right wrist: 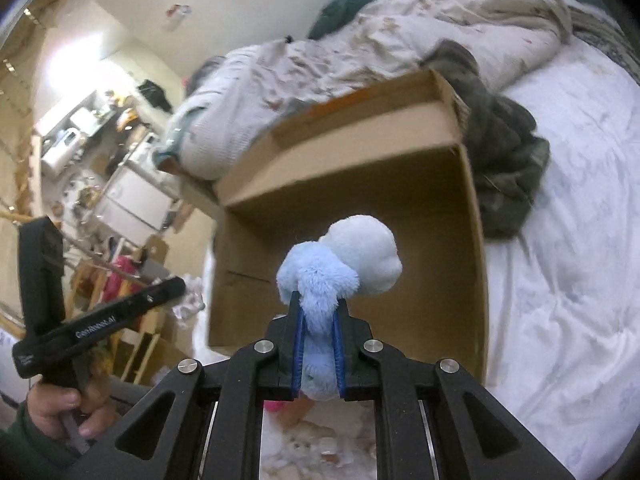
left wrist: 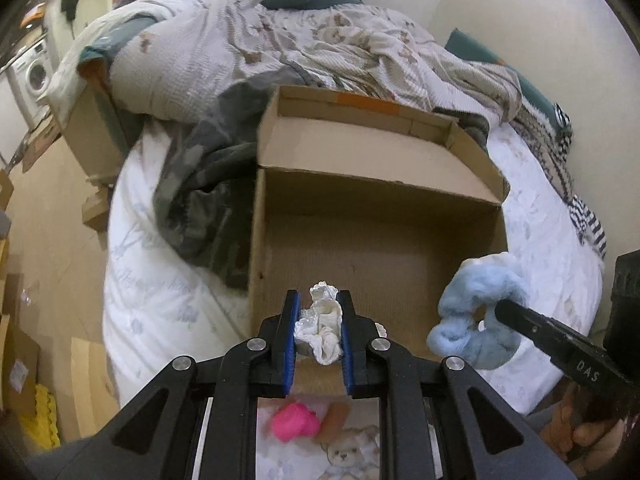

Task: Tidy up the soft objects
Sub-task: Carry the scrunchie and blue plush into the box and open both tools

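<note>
An open cardboard box (left wrist: 380, 240) (right wrist: 352, 184) lies on the white bed with bare cardboard inside. My left gripper (left wrist: 318, 304) is shut on a bunched white lacy cloth (left wrist: 322, 328), held over the box's near edge. My right gripper (right wrist: 318, 304) is shut on a fluffy light-blue plush toy (right wrist: 340, 268), also above the near edge. In the left wrist view the same blue plush toy (left wrist: 476, 312) hangs at the right, pinched by the right gripper's black fingers (left wrist: 520, 320). A pink soft object (left wrist: 294, 420) and a teddy bear (left wrist: 348, 454) lie below the grippers.
A rumpled patterned duvet (left wrist: 240, 48) and a dark grey-green blanket (left wrist: 204, 184) crowd the bed behind and left of the box. White sheet (right wrist: 560, 240) lies right of the box. A hand (right wrist: 60, 404) grips the left gripper's handle. Cardboard pieces and clutter cover the floor at left.
</note>
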Available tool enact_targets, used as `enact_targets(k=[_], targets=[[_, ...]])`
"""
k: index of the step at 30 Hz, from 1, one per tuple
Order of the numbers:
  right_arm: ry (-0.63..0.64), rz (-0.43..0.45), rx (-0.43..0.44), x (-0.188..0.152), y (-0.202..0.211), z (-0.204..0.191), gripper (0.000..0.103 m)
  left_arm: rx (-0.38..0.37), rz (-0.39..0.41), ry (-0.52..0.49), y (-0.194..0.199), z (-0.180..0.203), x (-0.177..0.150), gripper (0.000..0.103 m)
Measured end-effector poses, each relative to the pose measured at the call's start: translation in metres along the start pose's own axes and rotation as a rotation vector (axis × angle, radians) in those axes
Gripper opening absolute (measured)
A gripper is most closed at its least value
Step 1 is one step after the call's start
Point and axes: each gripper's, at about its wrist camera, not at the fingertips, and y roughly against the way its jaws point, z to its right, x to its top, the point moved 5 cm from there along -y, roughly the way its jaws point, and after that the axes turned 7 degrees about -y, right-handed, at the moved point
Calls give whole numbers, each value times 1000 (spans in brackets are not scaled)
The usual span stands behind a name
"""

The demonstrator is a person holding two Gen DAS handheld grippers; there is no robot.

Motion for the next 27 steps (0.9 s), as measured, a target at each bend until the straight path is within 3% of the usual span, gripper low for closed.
enact_targets(k=[8, 11, 20, 27], targets=[[55, -63, -74, -17, -24, 5, 14, -19, 4, -22, -35, 10, -5, 16], [78, -82, -76, -20, -31, 4, 14, 4, 3, -58, -38, 12, -7, 16], [123, -110, -115, -24, -45, -4, 14, 20, -51, -21, -49, 2, -16, 16], [110, -111, -122, -22, -46, -1, 15, 18, -46, -39, -49, 7, -17, 17]])
